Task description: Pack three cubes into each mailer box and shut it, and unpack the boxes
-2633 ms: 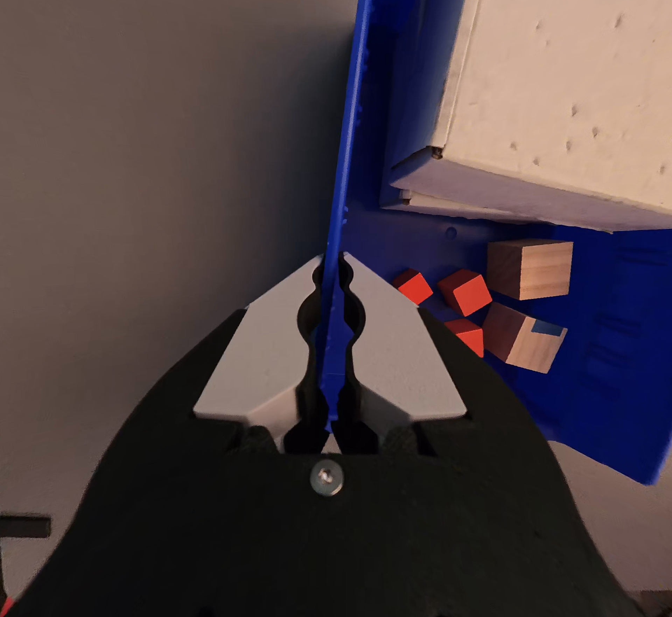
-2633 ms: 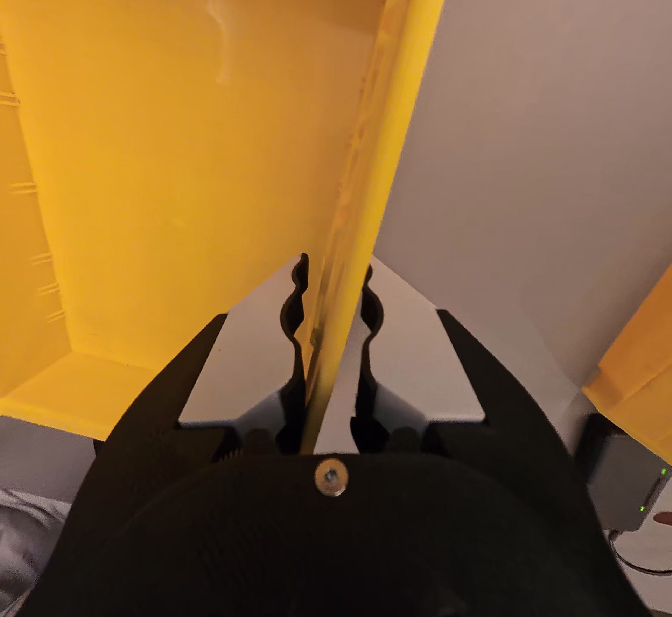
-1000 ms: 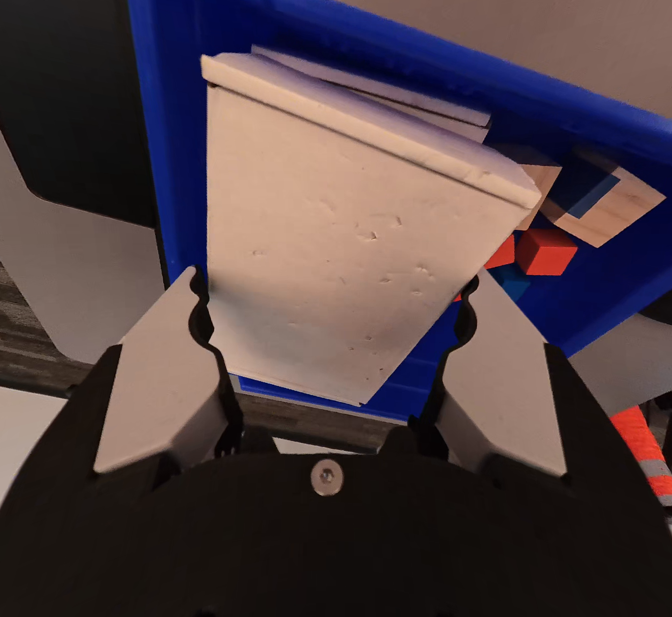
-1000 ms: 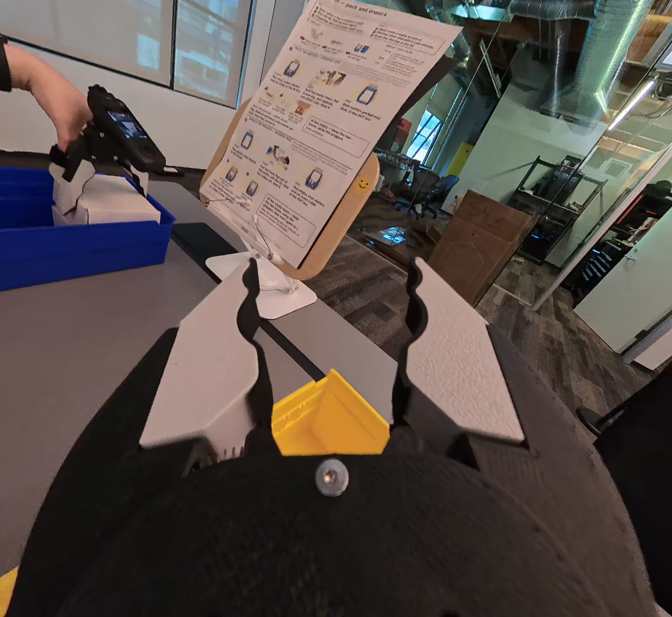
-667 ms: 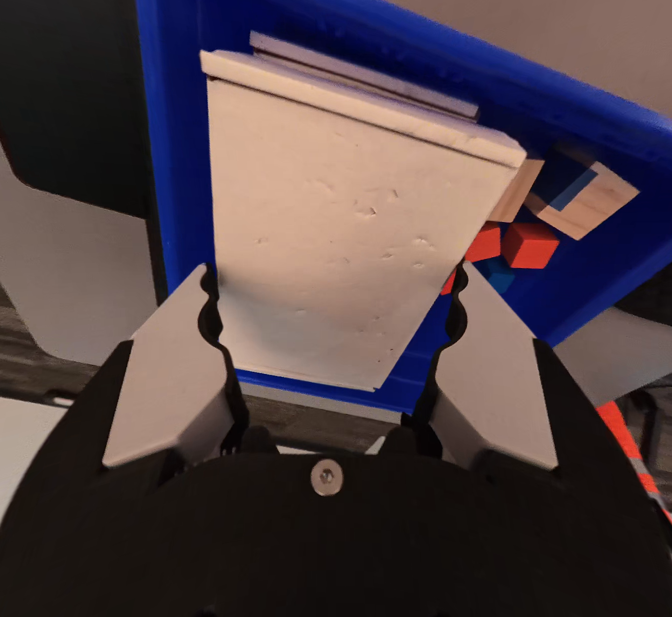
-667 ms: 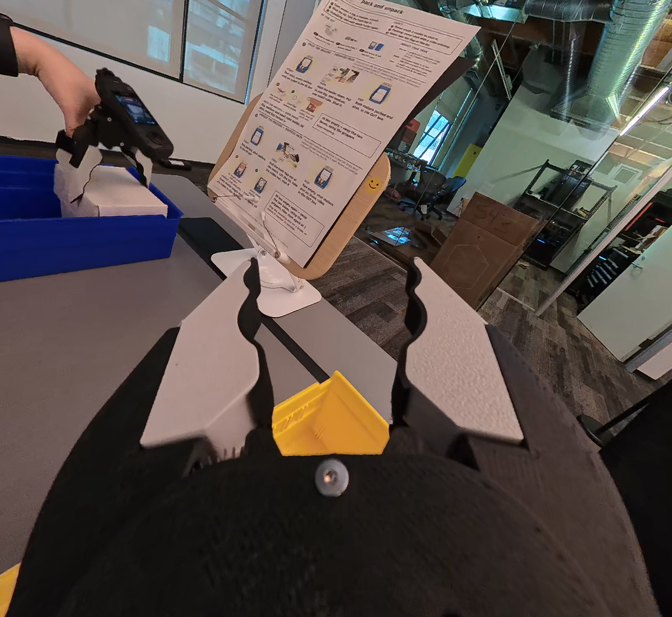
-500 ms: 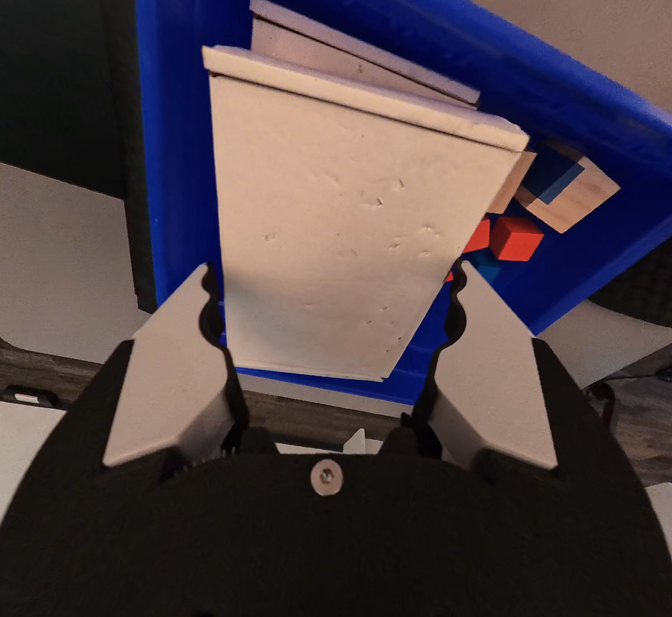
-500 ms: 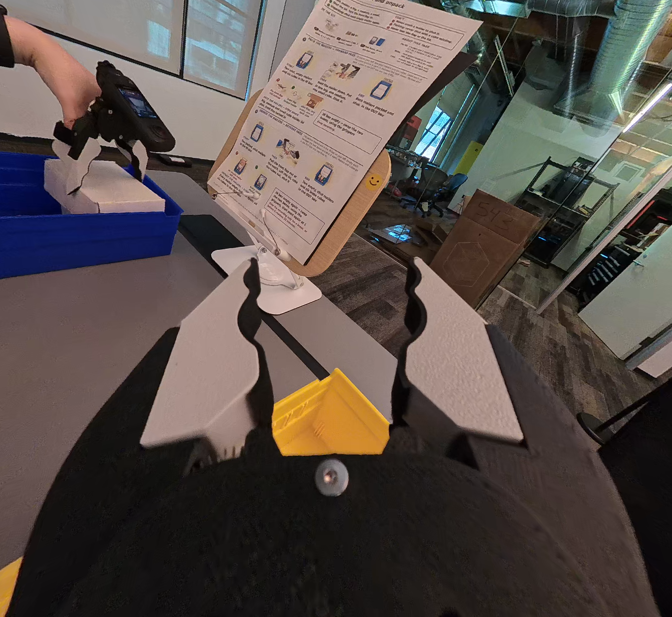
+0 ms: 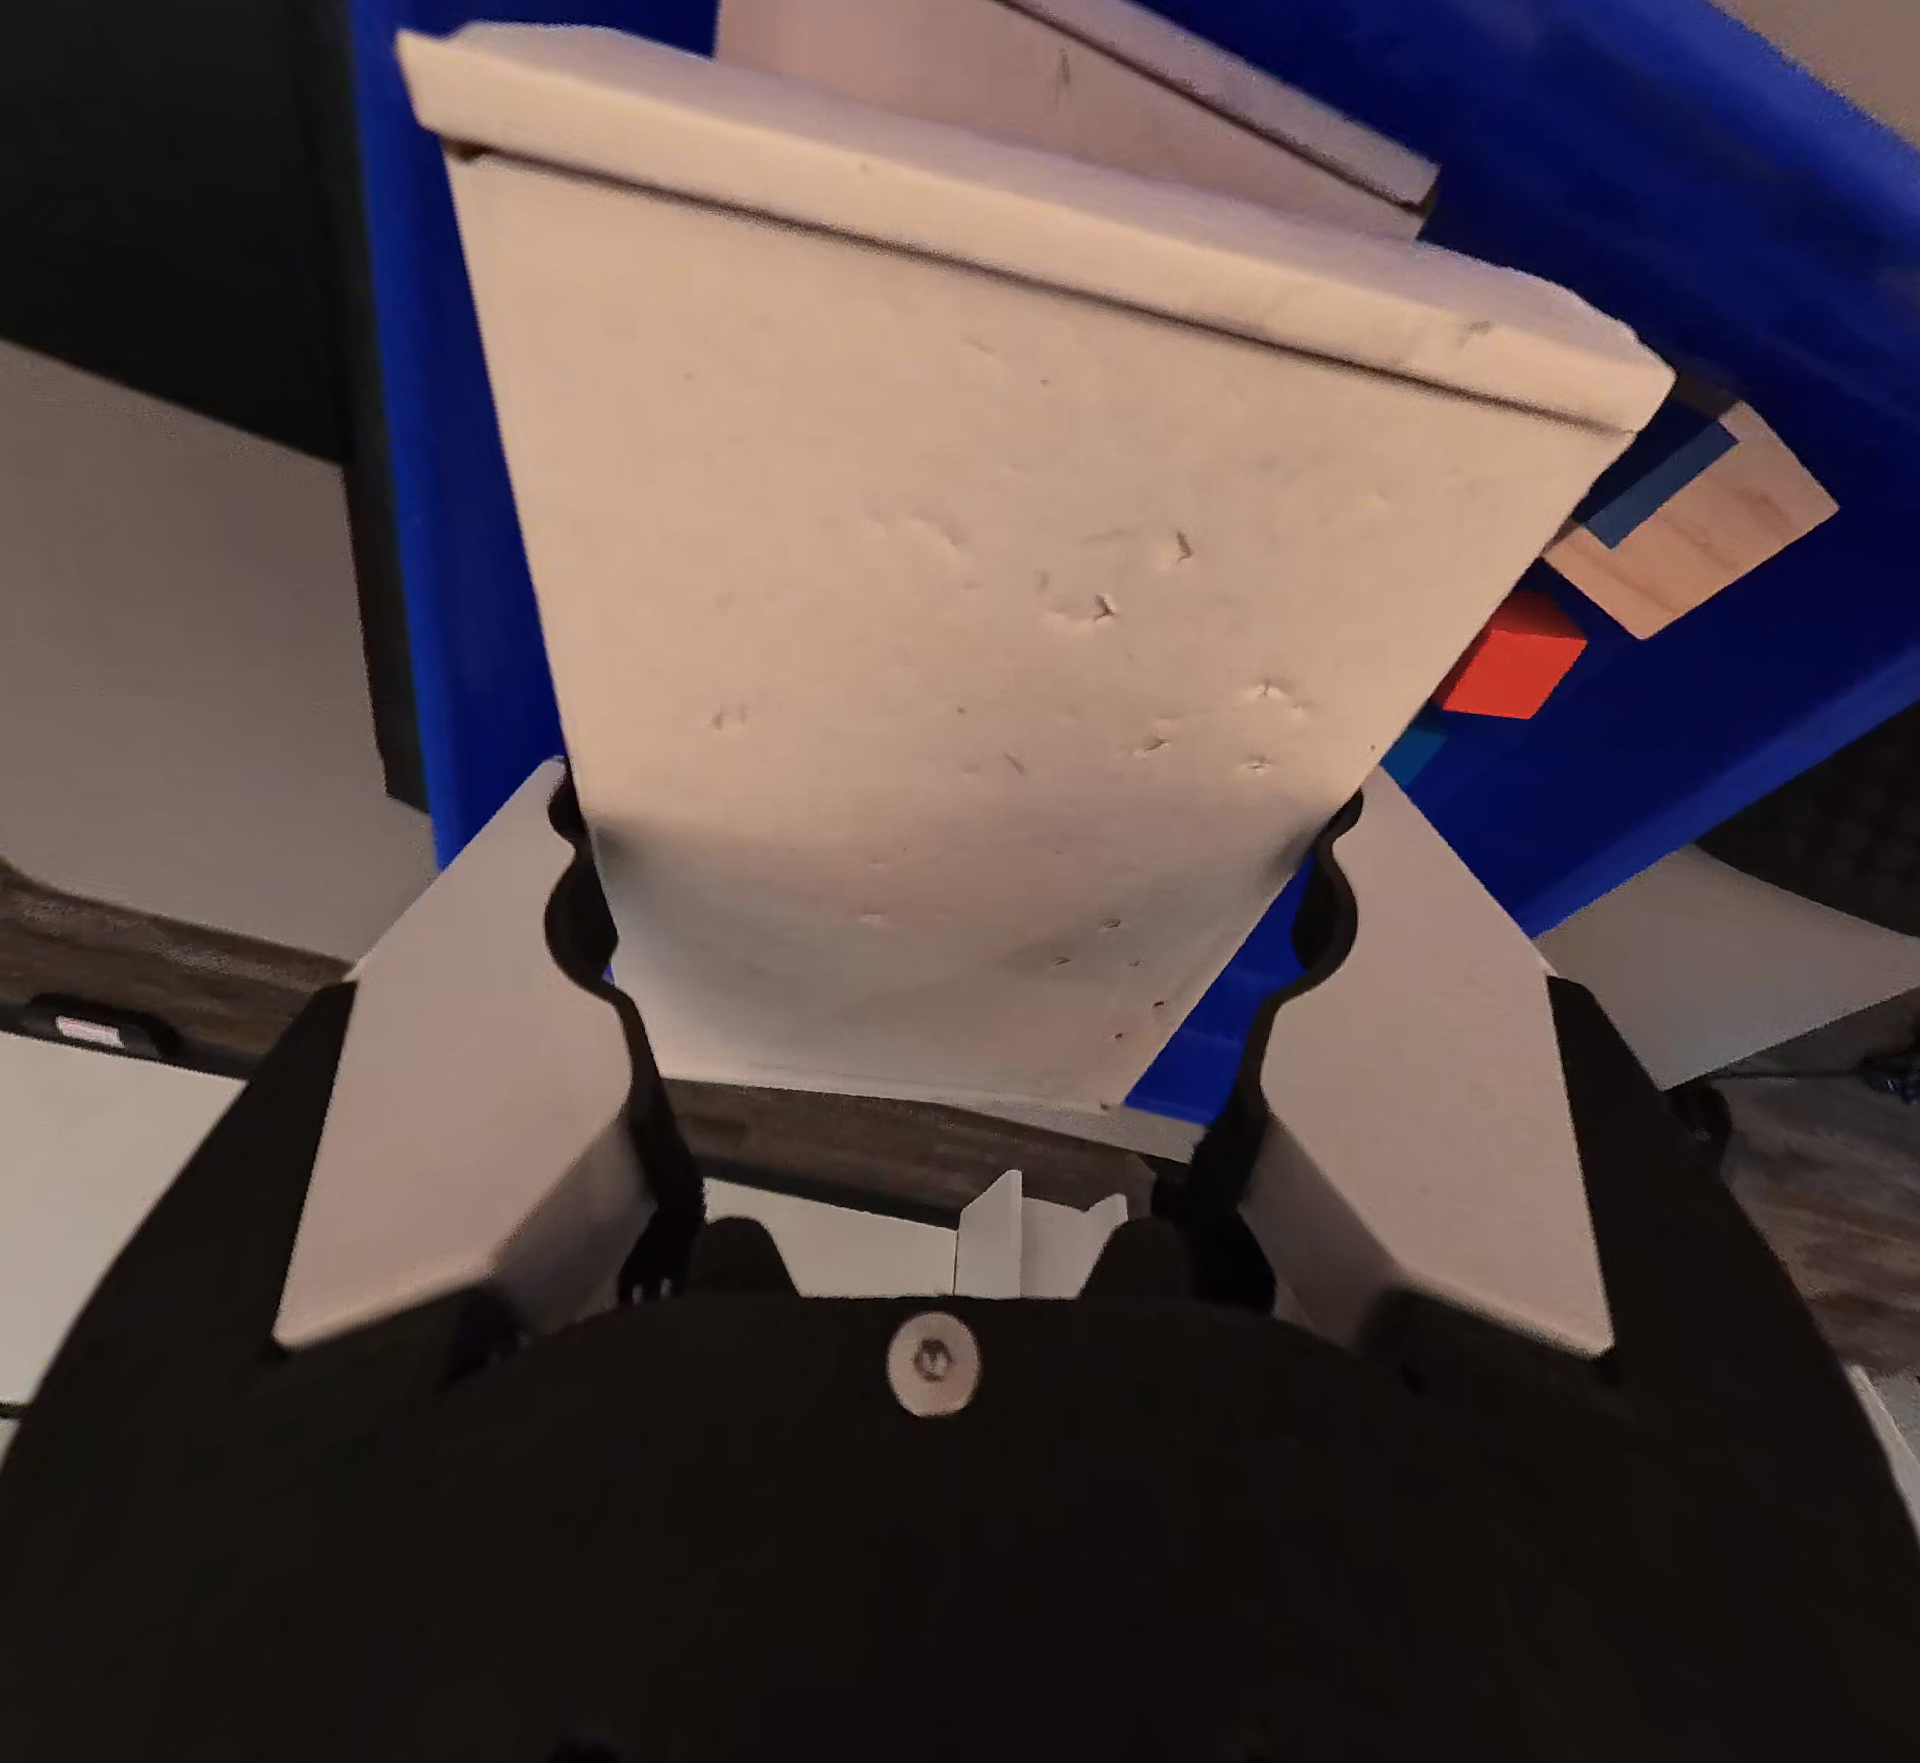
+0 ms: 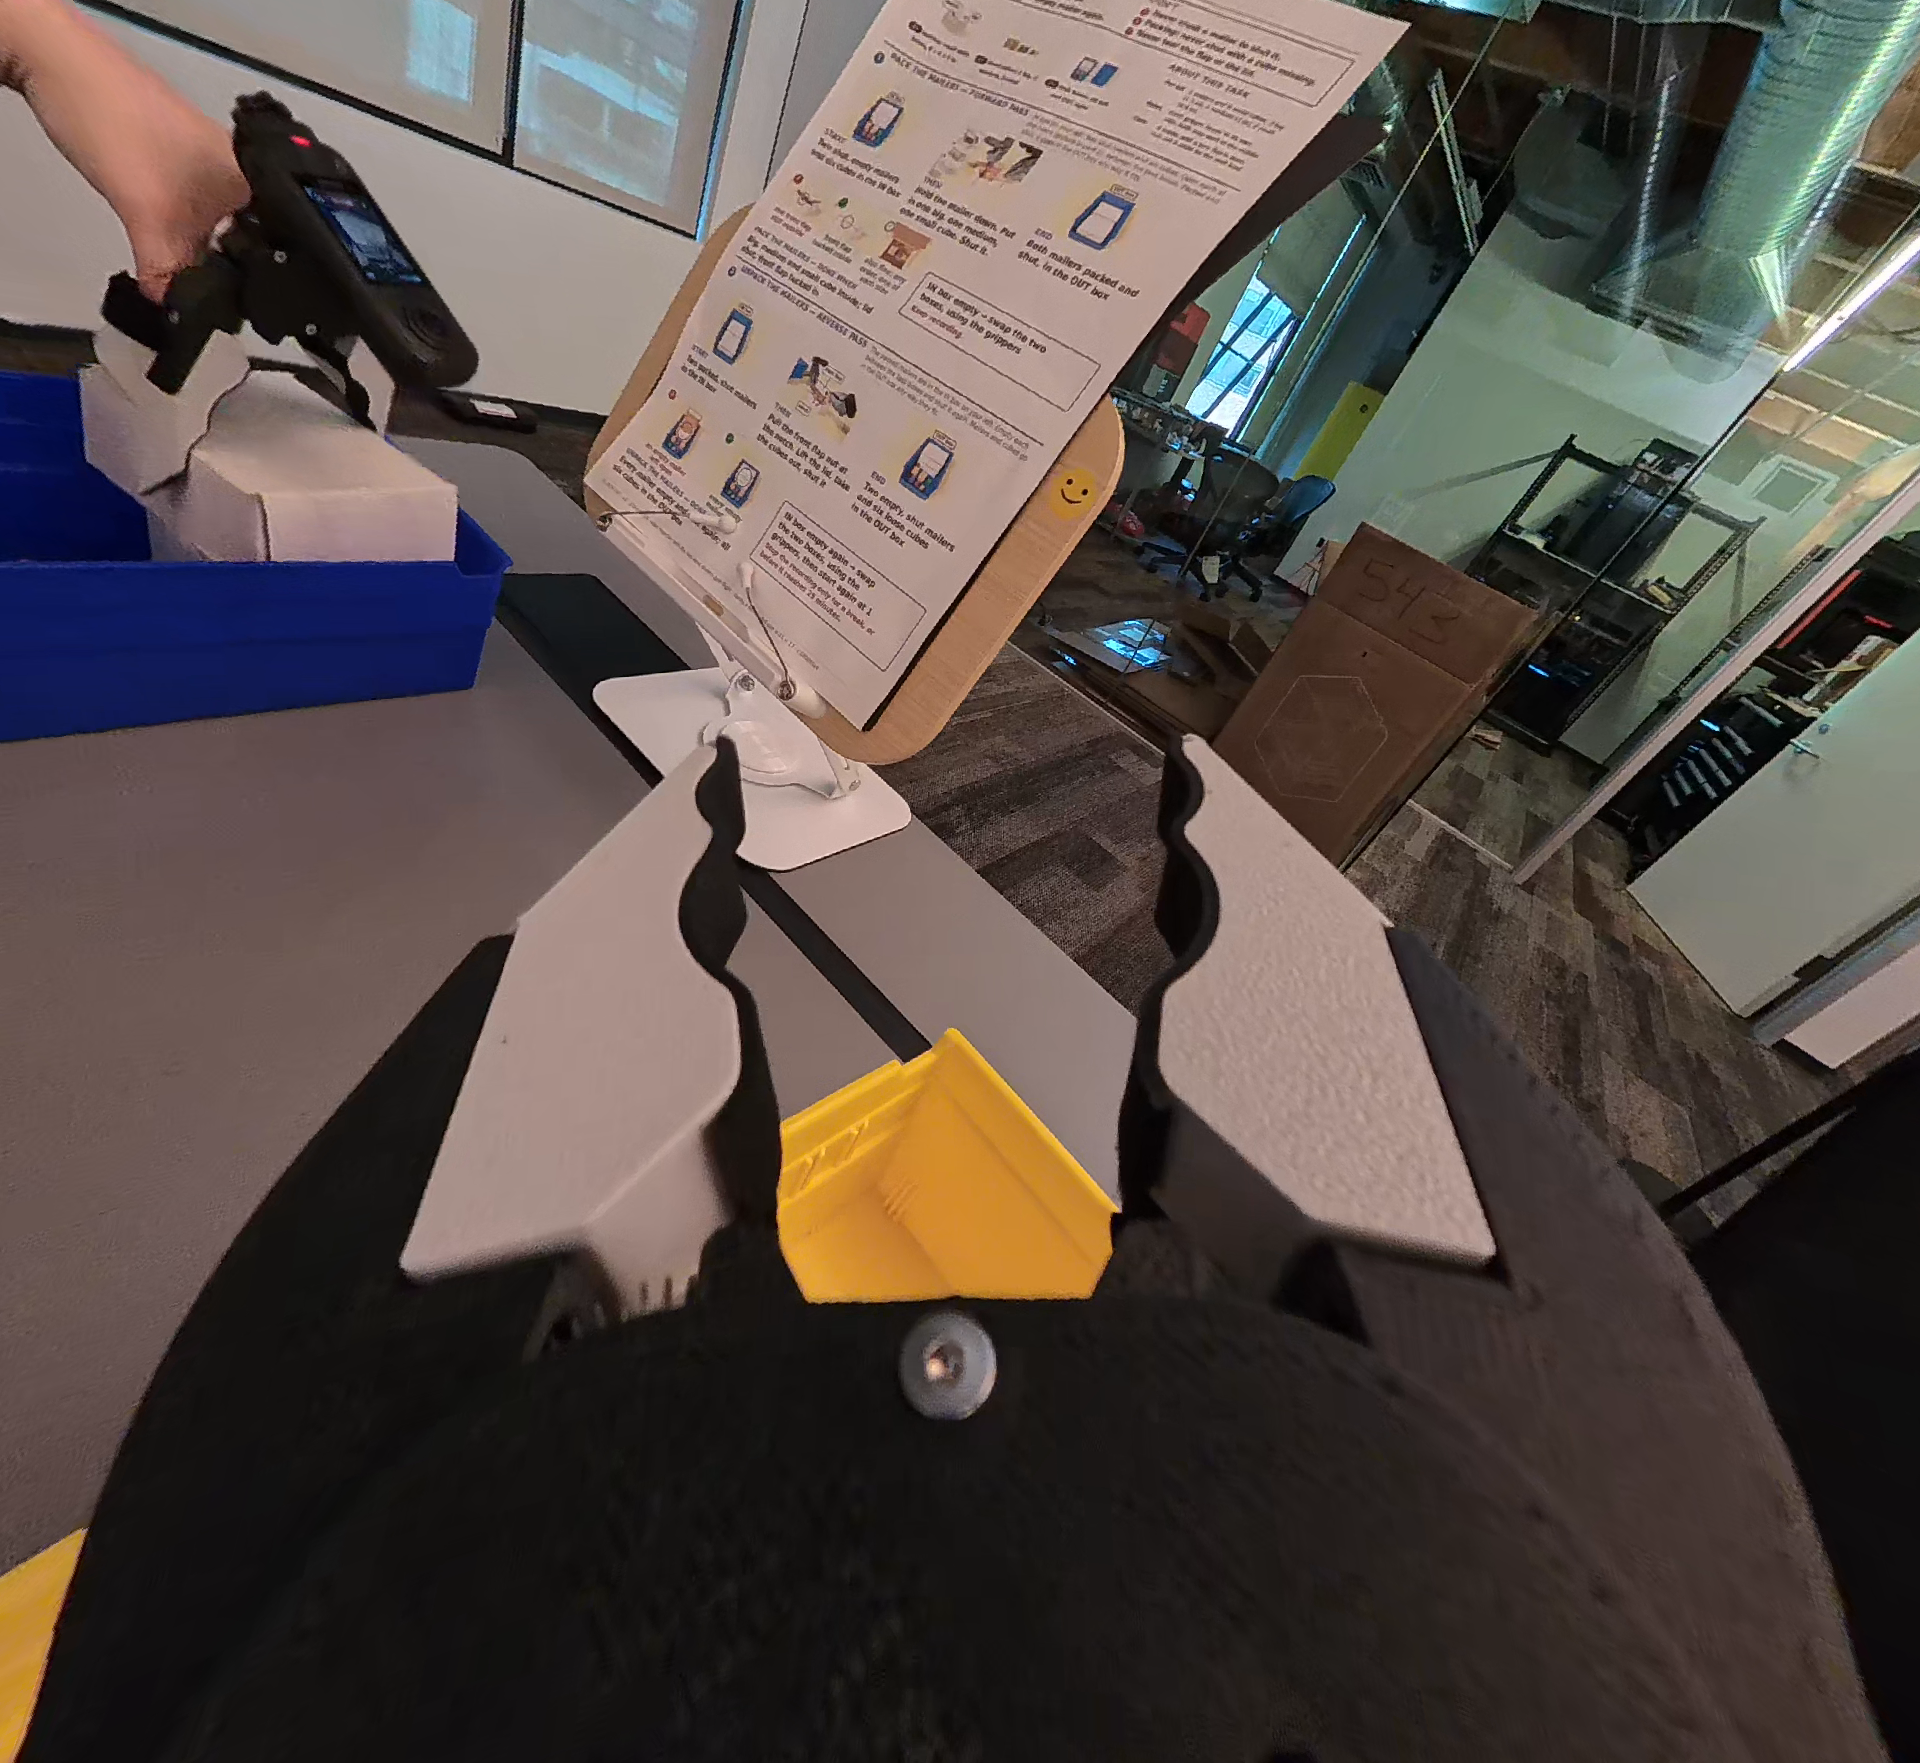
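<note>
Left gripper (image 9: 951, 840) pinches a white mailer box (image 9: 987, 591) above the blue bin (image 9: 1558, 103), likely lifting it out for packing. Right gripper (image 10: 951, 840) hangs spread and empty.

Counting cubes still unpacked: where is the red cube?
In the left wrist view, the red cube lies inside the blue bin, right of the held white mailer box, below a wooden block.

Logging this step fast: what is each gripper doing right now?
Left gripper: shut on the white mailer box, above the blue bin.
Right gripper: open, holding nothing.
</note>
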`<action>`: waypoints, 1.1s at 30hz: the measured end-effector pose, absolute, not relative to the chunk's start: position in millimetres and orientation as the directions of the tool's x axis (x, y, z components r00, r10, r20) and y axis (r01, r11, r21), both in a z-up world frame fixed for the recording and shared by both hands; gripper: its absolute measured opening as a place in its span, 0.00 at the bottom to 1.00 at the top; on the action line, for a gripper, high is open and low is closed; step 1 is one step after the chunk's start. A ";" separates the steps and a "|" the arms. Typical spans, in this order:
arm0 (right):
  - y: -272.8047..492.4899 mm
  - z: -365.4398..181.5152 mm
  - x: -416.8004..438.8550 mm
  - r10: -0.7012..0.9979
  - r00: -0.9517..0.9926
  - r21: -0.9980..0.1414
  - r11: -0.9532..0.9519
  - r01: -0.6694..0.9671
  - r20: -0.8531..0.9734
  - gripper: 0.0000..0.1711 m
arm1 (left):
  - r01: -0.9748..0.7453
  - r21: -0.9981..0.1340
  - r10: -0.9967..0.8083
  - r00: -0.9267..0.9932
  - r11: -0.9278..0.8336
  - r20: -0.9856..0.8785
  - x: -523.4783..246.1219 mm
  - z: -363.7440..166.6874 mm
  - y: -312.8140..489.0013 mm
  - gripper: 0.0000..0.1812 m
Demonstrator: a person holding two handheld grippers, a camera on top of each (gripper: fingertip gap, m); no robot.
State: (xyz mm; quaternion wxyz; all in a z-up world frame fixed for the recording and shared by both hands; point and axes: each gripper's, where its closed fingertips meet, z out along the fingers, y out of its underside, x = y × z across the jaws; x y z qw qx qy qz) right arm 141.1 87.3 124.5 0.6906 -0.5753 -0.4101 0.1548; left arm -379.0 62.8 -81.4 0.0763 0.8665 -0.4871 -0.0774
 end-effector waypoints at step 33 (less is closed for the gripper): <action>-23.7 26.1 -58.8 0.557 -0.096 -0.474 0.775 0.419 0.825 0.62 | -0.980 0.082 -0.968 0.192 -0.181 0.160 -131.6 -16.4 14.8 0.74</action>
